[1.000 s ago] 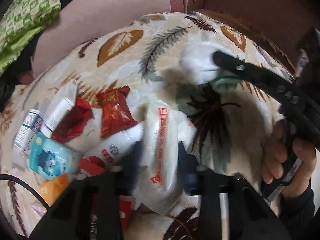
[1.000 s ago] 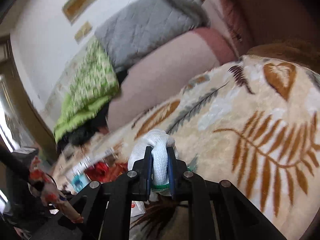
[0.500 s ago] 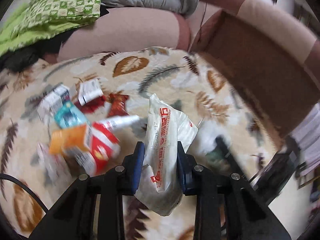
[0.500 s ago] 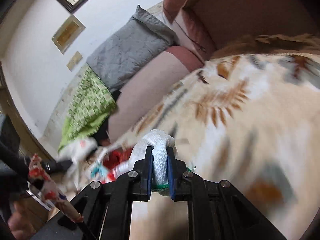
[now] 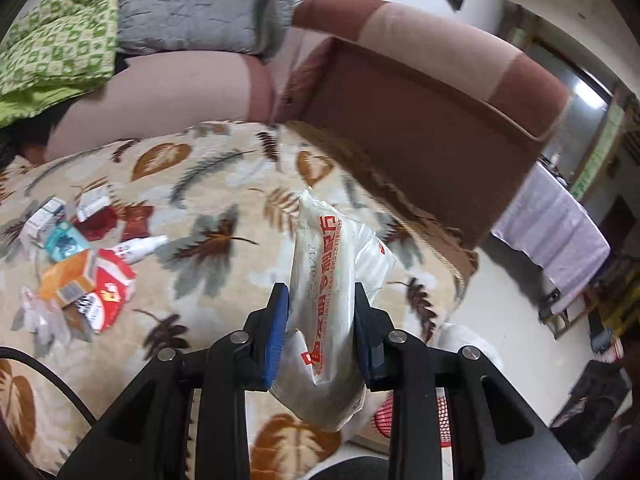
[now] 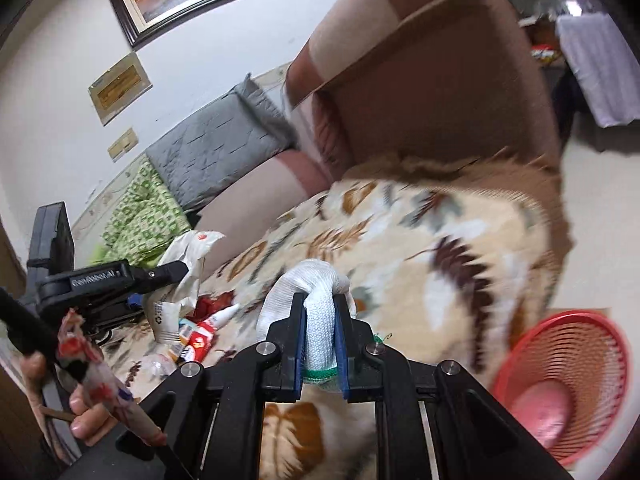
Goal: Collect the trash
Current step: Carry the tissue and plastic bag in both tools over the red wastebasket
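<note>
Far left in the left wrist view there's a trash pile on the leaf blanket at about 9 o'clock: small boxes, red wrappers, a white tube. Dead center, the left claw is clamped on a white plastic bag with red print, blue pads pressing both sides, jaws only as far apart as the bag is thick. The bag sticks up toward 12 and sags below the fingers, held off the blanket. Brown sofa runs from 12 to 2 o'clock. In the right wrist view, the left claw with its bag shows at 9 o'clock, a hand below it at 8. In the middle, the right claw is pinched nearly shut on a white glove with a green cuff edge. Red mesh basket sits on the floor at 4 o'clock, beside the blanket's edge.
</note>
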### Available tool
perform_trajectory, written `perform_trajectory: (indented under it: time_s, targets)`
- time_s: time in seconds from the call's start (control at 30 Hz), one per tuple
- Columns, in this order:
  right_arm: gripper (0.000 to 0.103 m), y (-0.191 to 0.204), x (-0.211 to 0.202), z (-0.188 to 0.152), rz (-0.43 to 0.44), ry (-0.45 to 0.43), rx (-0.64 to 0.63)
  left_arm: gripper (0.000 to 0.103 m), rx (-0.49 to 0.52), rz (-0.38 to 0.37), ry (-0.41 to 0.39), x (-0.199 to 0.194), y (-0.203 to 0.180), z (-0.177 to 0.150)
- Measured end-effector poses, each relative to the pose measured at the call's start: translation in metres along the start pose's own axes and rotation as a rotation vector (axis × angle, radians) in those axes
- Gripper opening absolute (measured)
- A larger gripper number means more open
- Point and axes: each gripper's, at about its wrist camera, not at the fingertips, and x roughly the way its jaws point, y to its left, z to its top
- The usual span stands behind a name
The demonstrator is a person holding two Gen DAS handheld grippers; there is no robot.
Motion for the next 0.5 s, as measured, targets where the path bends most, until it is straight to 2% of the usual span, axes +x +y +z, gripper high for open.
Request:
perform_trajectory:
  time_s: [0.13, 0.3, 0.5]
  targets:
    - [0.014, -0.009, -0.043, 0.01, -0.071, -0.026, -0.017, 0.029, 0.039, -0.039, 0.025, 0.003, -0.021, -0.013]
    - [0.014, -0.028, -0.083, 0.016, -0.155, -0.048, -0.006, 0.029, 0.087, -0.035, 0.071, 0.007, -0.05, -0.033]
    - [0.014, -0.062, -0.113, 0.012, -0.244, -0.061, 0.039, 0.029, 0.123, -0.142, 0.126, 0.008, -0.088, -0.059]
